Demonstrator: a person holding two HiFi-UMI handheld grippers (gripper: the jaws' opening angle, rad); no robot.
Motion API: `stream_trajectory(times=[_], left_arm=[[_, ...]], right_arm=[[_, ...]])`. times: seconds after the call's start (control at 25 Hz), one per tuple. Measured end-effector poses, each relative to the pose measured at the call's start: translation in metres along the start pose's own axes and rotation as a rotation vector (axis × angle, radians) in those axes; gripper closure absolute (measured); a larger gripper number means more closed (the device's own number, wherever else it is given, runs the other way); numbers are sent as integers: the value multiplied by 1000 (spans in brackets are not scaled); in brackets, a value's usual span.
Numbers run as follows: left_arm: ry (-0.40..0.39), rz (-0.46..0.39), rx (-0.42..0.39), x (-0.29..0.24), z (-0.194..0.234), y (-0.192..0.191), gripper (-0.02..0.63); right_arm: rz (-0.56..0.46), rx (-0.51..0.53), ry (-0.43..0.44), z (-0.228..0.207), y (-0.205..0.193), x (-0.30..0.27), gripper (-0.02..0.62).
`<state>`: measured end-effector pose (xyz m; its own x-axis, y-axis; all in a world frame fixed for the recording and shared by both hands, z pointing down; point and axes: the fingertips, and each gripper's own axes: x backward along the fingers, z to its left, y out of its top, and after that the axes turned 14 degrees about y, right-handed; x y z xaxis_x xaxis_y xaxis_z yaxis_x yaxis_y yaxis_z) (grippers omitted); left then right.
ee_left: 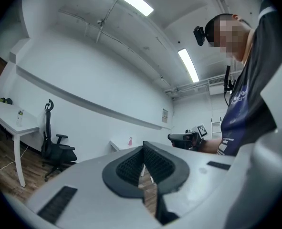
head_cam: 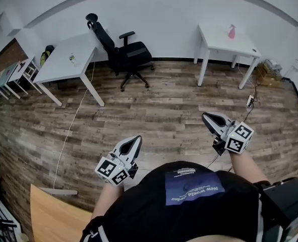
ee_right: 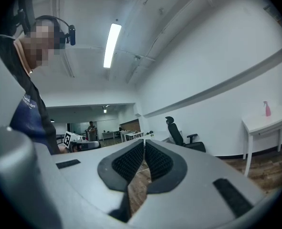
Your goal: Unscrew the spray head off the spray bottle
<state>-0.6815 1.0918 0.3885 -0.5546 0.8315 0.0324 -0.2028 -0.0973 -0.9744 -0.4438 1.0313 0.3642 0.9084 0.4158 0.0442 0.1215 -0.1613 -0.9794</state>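
We hold the left gripper (head_cam: 135, 140) at the lower centre of the head view and the right gripper (head_cam: 205, 116) right of centre. Both are over bare wooden floor (head_cam: 159, 110) and both point toward the top of the frame.

The left gripper's jaws are pressed together with nothing between them. In its own view the ribbed pads (ee_left: 131, 166) meet at the tips, and only floor shows through the slit lower down. The right gripper's jaws are likewise pressed together and empty (its pads (ee_right: 159, 162) touch at the tips in the same way).

The bottle (head_cam: 231, 32), small and pink, stands upright on a white table (head_cam: 214, 40) against the wall at the upper right of the head view. It is well apart from both grippers. In the left gripper view the bottle (ee_left: 130, 140) is a pink speck just above the jaws, a little left of centre. In the right gripper view the bottle (ee_right: 266, 109) stands near the right edge of the frame, on the same table (ee_right: 267, 123).

A black chair (head_cam: 126, 54) sits at the upper centre of the head view, just beside a white desk (head_cam: 68, 59) at the upper left.
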Motion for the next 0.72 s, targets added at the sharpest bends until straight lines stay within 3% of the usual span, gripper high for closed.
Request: stream_trajectory(times=[0.36, 0.72], left_arm=[[16, -28, 24, -121, -26, 10, 618], [-41, 14, 21, -209, -41, -7, 618]], right_arm=[[-8, 40, 51, -105, 42, 30, 606], [-24, 39, 39, -180, 50, 53, 607]])
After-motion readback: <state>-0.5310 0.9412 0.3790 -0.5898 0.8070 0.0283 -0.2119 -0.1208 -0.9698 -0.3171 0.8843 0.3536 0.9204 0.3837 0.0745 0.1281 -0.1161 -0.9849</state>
